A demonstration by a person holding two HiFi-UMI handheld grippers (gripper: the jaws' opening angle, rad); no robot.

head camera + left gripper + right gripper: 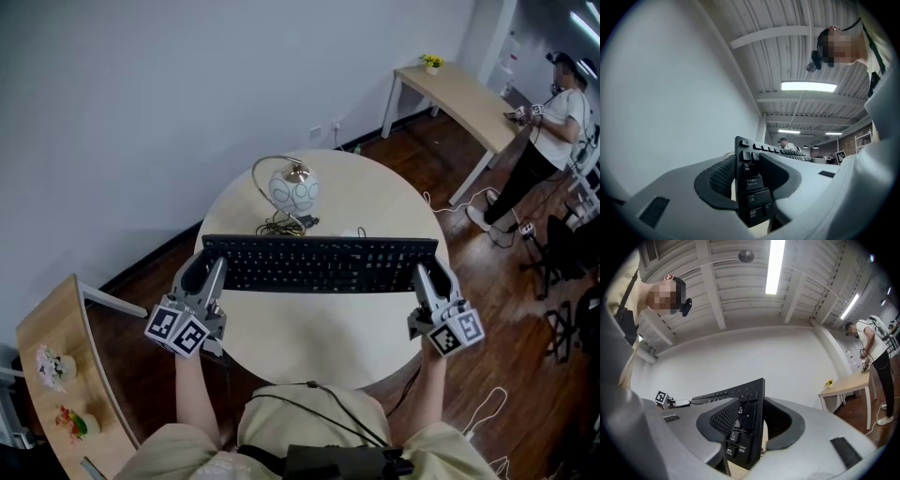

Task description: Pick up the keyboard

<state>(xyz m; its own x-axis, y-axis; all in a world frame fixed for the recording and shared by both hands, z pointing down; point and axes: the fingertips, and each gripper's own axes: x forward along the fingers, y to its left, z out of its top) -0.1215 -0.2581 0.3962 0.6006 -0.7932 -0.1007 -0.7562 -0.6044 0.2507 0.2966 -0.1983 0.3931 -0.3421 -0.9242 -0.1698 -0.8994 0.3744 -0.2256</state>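
A long black keyboard (319, 263) hangs level above the round light-wood table (328, 328), held at both ends. My left gripper (208, 274) is shut on its left end, and my right gripper (427, 277) is shut on its right end. In the left gripper view the keyboard's left edge (751, 187) stands on end between the grey jaws, keys facing right. In the right gripper view its right end (743, 427) is clamped the same way, with the key rows running off toward the left gripper's marker cube (661, 398).
A white globe lamp (292, 190) with a brass arc and coiled cable sits on the table behind the keyboard. A curved wooden shelf (56, 375) is at the lower left. A long desk (469, 98) and another person (553, 131) stand at the upper right.
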